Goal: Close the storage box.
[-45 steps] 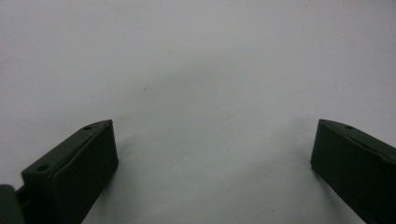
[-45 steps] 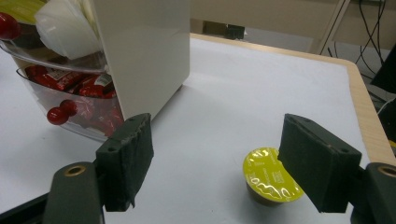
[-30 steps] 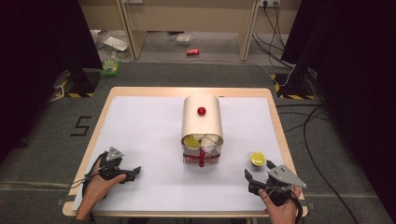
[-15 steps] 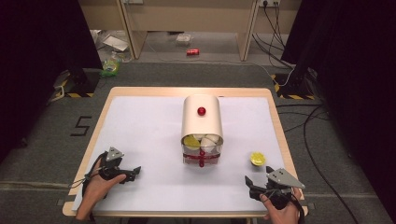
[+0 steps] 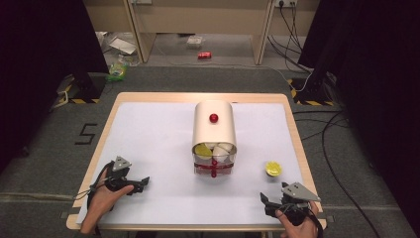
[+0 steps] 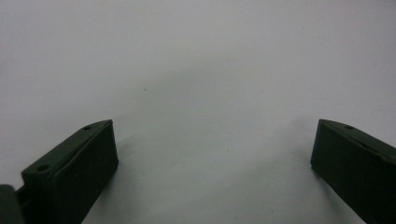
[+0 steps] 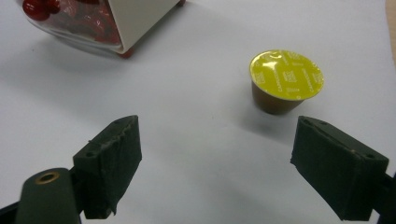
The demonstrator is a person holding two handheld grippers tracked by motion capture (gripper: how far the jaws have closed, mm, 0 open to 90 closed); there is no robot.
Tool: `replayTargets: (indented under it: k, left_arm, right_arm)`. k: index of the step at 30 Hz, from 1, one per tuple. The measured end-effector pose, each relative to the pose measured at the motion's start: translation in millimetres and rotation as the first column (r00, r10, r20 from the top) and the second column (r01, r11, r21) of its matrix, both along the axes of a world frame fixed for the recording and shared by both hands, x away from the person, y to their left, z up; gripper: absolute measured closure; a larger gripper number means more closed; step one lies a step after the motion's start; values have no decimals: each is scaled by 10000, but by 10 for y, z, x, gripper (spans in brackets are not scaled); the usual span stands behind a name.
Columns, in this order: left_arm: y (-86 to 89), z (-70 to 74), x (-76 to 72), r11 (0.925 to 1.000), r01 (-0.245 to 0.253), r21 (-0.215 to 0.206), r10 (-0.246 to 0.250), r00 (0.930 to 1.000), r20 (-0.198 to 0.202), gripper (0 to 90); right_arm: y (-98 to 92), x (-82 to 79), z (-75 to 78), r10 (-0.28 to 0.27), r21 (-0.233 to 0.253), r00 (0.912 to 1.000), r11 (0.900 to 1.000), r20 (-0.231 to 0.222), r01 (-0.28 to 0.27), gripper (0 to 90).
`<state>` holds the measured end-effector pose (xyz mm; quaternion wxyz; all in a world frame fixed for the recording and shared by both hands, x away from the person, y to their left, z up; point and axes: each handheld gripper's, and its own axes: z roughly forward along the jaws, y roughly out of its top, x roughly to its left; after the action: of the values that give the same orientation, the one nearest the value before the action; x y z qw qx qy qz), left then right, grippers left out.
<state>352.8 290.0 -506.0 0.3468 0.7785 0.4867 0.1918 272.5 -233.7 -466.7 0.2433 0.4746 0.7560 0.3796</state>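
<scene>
Seen from above: a wooden-edged bench with a white top [image 5: 148,134], and at its middle a cream, round-topped capsule dispenser with a red knob on its roof [image 5: 214,130]. Open front end of the dispenser turned toward the person, holding a yellow-lidded capsule [image 5: 202,149] at the left and pale capsules [image 5: 221,150] beside it. Below those, a clear drawer with a red handle [image 5: 214,169], packed with red capsules; the same drawer visible at the top left of the right gripper view. To the right of the dispenser and apart from it, a small brown coffee capsule with a yellow foil lid [image 5: 273,168], standing upright alone on the white surface, lid up. Right tongs [image 5: 268,204] near the bench's front right edge, held in a hand, spread wide with nothing between them; in the right gripper view, the yellow-lidded brown capsule [image 7: 286,81] ahead of the two black jaws, closer to the right-hand jaw, touching neither. Left tongs [image 5: 142,182] near the front left edge, held in the other hand, also spread wide over bare white surface, well apart from dispenser and capsule.
</scene>
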Motion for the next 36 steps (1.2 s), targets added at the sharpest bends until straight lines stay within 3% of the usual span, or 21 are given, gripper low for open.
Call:
replayTargets:
  k: [27,36]
  left_arm:
    - [0,0,0,10000,5,9,-5,10000,5,0]
    - [0,0,0,10000,0,5,0,10000,2,0]
  right_arm:
    - [-94,-43,-155,-170,-402,9944,9991,-1048,129,162]
    - [-138,-88,-162,-161,-493,9941,9987,-1073,109,162]
